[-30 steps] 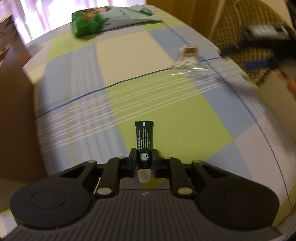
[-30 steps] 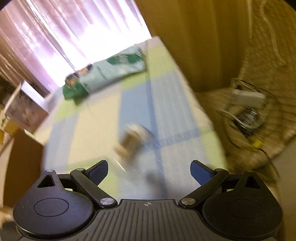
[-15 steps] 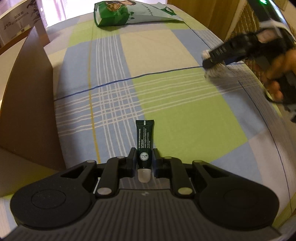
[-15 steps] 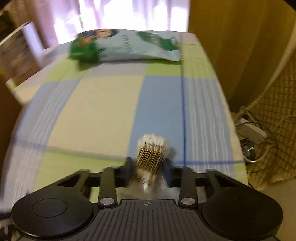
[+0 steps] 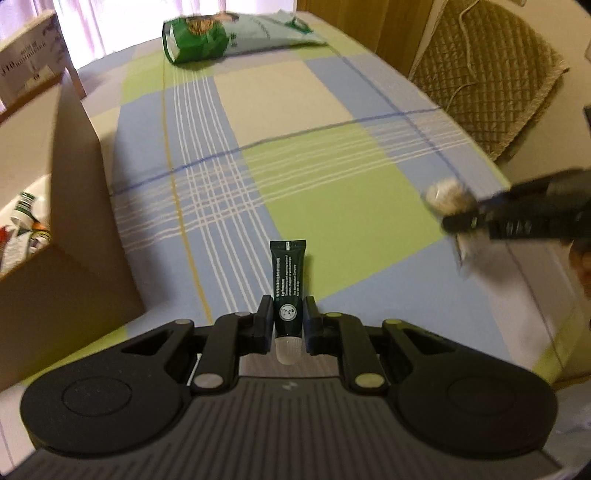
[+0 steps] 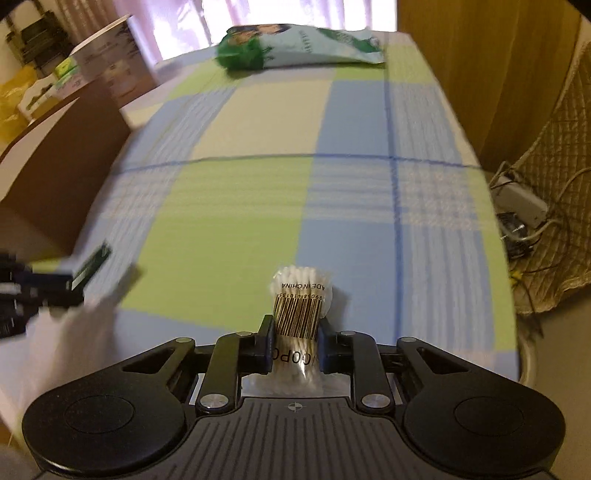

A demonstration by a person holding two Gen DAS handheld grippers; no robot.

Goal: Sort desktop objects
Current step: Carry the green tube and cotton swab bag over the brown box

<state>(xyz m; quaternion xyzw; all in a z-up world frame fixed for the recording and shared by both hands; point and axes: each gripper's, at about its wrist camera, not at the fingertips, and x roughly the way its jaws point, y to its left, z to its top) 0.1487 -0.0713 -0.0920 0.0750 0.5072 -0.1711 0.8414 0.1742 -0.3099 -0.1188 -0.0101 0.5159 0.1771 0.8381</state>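
Observation:
My left gripper (image 5: 289, 319) is shut on a dark green tube (image 5: 288, 277) with a clear cap, held above the checked tablecloth (image 5: 332, 177). In the right wrist view my right gripper (image 6: 295, 338) is shut on a bag of cotton swabs (image 6: 300, 306) with a barcode label. That right gripper (image 5: 461, 221) also shows blurred at the right of the left wrist view, with the cotton swabs (image 5: 445, 195) at its tip. The left gripper (image 6: 70, 284) and its tube (image 6: 92, 264) appear blurred at the left of the right wrist view.
An open cardboard box (image 5: 70, 206) stands at the left with bottles inside (image 5: 26, 214). A green snack bag (image 5: 229, 35) lies at the table's far end. A quilted chair (image 5: 491, 74) and cables (image 6: 524, 210) sit past the right edge.
My right gripper closed on the cotton swabs, lifted them and carried them back toward the near right. My left gripper, still holding the tube, shifted left nearer the cardboard box.

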